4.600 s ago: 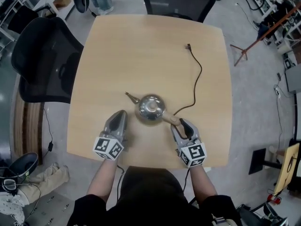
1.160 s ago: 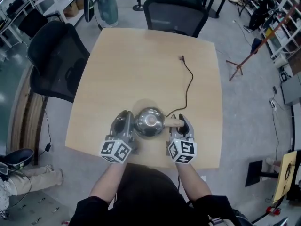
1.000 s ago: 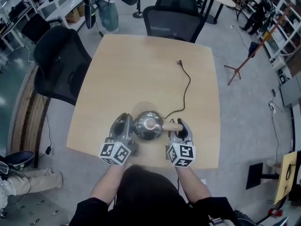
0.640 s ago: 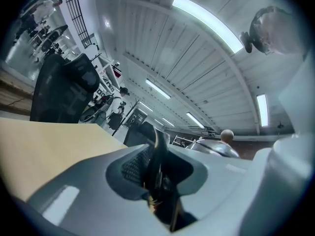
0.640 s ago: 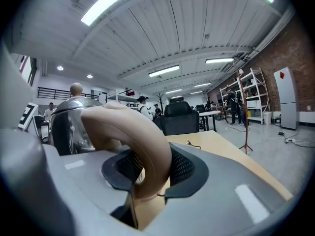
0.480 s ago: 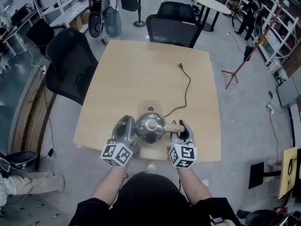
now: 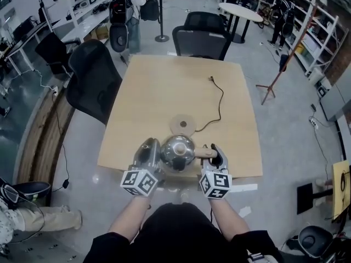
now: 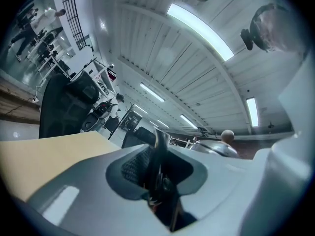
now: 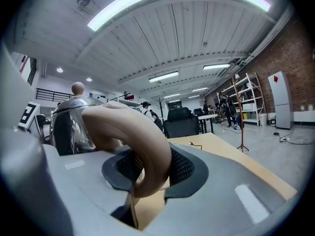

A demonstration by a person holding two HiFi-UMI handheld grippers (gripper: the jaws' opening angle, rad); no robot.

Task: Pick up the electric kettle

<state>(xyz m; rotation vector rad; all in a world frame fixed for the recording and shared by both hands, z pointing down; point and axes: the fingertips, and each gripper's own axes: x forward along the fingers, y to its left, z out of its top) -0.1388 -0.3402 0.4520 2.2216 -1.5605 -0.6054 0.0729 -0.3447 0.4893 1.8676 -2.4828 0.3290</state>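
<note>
Hanging at lower centre of the head view, the electric kettle (image 7: 177, 151) spans left-right between the left gripper (image 7: 150, 147) and the right gripper (image 7: 214, 150), below its round base (image 7: 182, 124) on the table (image 7: 142, 92). Left gripper view: the jaws pinch the thin spout (image 8: 158, 154), with the body at right. Right gripper view: the jaws clamp the beige handle (image 9: 142, 141), with the body at left.
</note>
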